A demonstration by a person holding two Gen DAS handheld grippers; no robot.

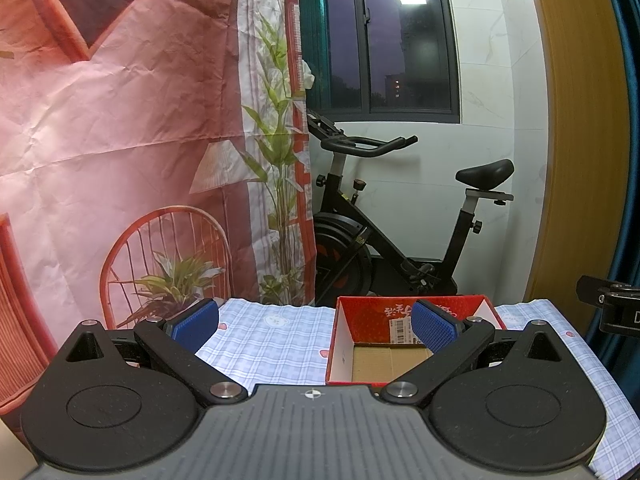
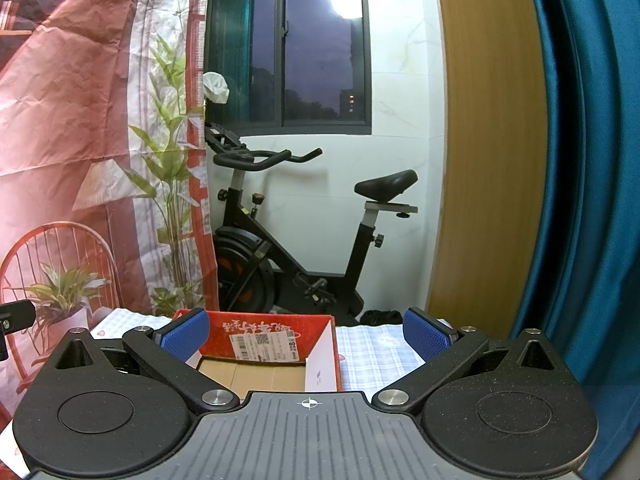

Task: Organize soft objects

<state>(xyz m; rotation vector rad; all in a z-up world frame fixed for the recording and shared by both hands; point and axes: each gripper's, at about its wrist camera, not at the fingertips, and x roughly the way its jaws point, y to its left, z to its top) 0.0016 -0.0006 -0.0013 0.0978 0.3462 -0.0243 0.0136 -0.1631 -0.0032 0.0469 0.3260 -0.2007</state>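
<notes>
I have both tools spread wide and gripping nothing: the left tool (image 1: 316, 326) and the right tool (image 2: 306, 334) hover above the table (image 1: 272, 340) with its blue checked cloth. The red cardboard box (image 1: 404, 320) sits open on that table, its brown bottom bare, ahead of both tools. I see no soft objects in either view.

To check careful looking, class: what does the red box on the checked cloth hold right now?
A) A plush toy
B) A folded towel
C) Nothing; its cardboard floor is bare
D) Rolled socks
C: in both wrist views the red box shows only bare brown cardboard inside.
</notes>
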